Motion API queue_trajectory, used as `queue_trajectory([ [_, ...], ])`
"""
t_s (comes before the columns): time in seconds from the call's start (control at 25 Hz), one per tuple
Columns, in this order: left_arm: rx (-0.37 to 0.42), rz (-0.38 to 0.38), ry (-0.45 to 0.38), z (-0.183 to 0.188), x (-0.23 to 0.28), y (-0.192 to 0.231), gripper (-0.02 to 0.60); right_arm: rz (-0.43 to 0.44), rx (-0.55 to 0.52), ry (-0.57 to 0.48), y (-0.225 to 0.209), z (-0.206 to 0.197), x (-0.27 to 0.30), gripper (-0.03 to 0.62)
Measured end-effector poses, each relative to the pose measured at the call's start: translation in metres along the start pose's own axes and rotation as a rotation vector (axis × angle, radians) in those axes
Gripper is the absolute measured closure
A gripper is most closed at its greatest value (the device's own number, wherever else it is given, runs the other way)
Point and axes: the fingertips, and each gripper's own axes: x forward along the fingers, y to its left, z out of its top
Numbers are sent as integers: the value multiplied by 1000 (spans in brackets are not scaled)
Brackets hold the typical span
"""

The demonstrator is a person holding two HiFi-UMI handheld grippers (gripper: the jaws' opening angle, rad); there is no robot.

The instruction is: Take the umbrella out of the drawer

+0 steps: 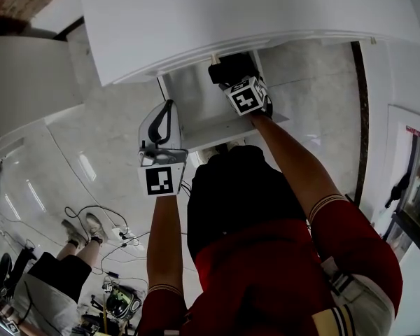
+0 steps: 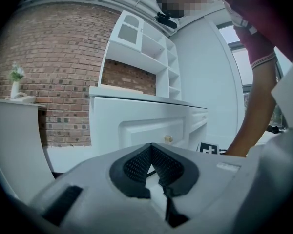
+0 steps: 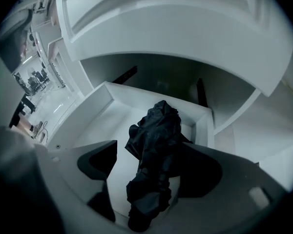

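A black folded umbrella (image 3: 154, 150) lies lengthwise in the open white drawer (image 3: 95, 108), its crumpled fabric bunched toward the back. My right gripper (image 3: 149, 167) points steeply down into the drawer, open wide. The umbrella is between the dark pads (image 3: 98, 161), lying toward the right one and well apart from the left one. From above, the right gripper (image 1: 232, 72) reaches into the drawer (image 1: 220, 128) under the white cabinet top. My left gripper (image 1: 169, 107) hangs left of the drawer, outside it. Its pads (image 2: 136, 167) meet at the tips around nothing, the left gripper (image 2: 151, 147) aimed roughly level.
The white cabinet top (image 1: 252, 12) overhangs the drawer. Ahead of the left gripper are a brick wall (image 2: 53, 72), a white shelf unit (image 2: 141, 48) and a cabinet front with a brass knob (image 2: 168, 139). Another person (image 1: 56, 275) and cables (image 1: 101, 222) are on the glossy floor at lower left.
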Motion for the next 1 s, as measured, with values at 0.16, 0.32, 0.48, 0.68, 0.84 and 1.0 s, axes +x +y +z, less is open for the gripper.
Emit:
queue_trajectory([
  [0.16,8,3,-4,-2,-3,7,577,-24,-4,34,-2,-3,14,206],
  [0.32,10,11,-5,-5,-6,13,577,-51,7,73,-9,-8,28,198],
  [0.48,9,21,4,-13,-11,19,577,-84,8,89,-17,-11,39,198],
  [0.68,10,30,11,-18,-15,19,577,-151,25,132,-28,-19,41,198],
  [0.84,9,31,22,-22,-18,16,577,-132,42,158,-23,-26,46,193],
  [1.0,13,39,25,-24,-21,16,577,-121,41,196,-22,-34,55,179],
])
